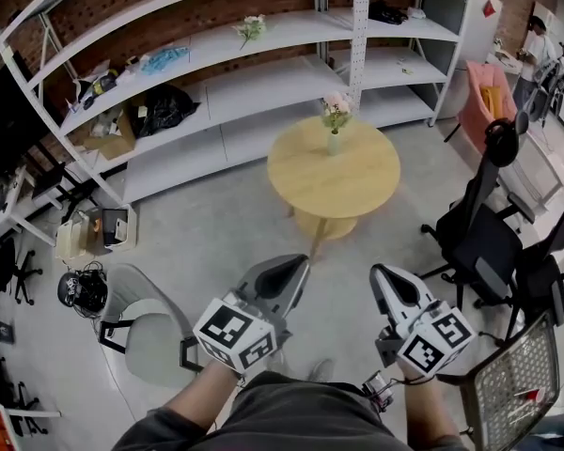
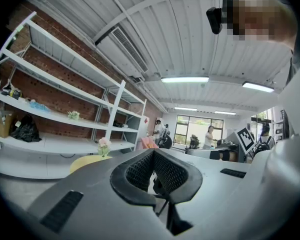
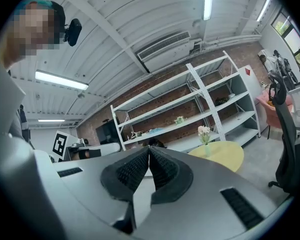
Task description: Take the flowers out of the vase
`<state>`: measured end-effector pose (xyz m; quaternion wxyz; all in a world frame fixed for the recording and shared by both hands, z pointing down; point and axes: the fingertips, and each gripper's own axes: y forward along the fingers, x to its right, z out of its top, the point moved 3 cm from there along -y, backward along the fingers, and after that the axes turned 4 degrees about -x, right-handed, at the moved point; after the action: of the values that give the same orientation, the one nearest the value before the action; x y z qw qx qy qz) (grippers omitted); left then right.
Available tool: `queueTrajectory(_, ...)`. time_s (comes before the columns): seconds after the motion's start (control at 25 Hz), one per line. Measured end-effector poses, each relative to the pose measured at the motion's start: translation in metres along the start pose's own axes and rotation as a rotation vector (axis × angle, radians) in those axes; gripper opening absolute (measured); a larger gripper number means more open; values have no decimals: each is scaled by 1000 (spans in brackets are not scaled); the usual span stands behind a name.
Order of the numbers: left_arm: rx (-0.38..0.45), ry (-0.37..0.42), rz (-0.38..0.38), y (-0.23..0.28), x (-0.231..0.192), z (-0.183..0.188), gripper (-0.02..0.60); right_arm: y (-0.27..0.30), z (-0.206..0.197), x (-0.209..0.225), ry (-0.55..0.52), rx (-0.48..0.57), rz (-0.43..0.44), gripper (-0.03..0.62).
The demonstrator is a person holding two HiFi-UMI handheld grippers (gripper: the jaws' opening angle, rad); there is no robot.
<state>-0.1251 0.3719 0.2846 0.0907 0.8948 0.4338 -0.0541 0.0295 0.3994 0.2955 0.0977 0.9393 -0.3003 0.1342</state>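
Observation:
Pale pink flowers (image 1: 336,108) stand upright in a slim light-green vase (image 1: 334,142) on a round wooden table (image 1: 367,178) across the room. The same flowers (image 2: 104,144) show small in the left gripper view, and the flowers (image 3: 204,131) with the vase (image 3: 207,149) in the right gripper view. My left gripper (image 1: 296,264) and right gripper (image 1: 380,274) are held side by side near my body, well short of the table. Both point level toward it. Each has its jaws shut with nothing between them.
White metal shelving (image 1: 216,101) runs along the brick wall behind the table, with another flower bunch (image 1: 251,29) and a black bag (image 1: 166,107) on it. Black office chairs (image 1: 493,233) stand at the right, a grey chair (image 1: 155,341) at the lower left. People (image 1: 536,50) stand far right.

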Motion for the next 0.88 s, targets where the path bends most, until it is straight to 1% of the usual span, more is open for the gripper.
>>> queueTrajectory(0.2,8,-5,18,3,17,-2,3,-16,2,6,0,-3,19,15)
queueTrajectory(0.44,5,-11,31,4,18,-5,3,-17,-2,11,14,-11,28,15)
queueTrajectory(0.68,-7,-23,29,16,-2,-10,3,1,-7,22,29,-27,26,15)
queueTrajectory(0.88,-6,-22,10,38,-33,-5,3,30,-3,39,37,-28,11,15)
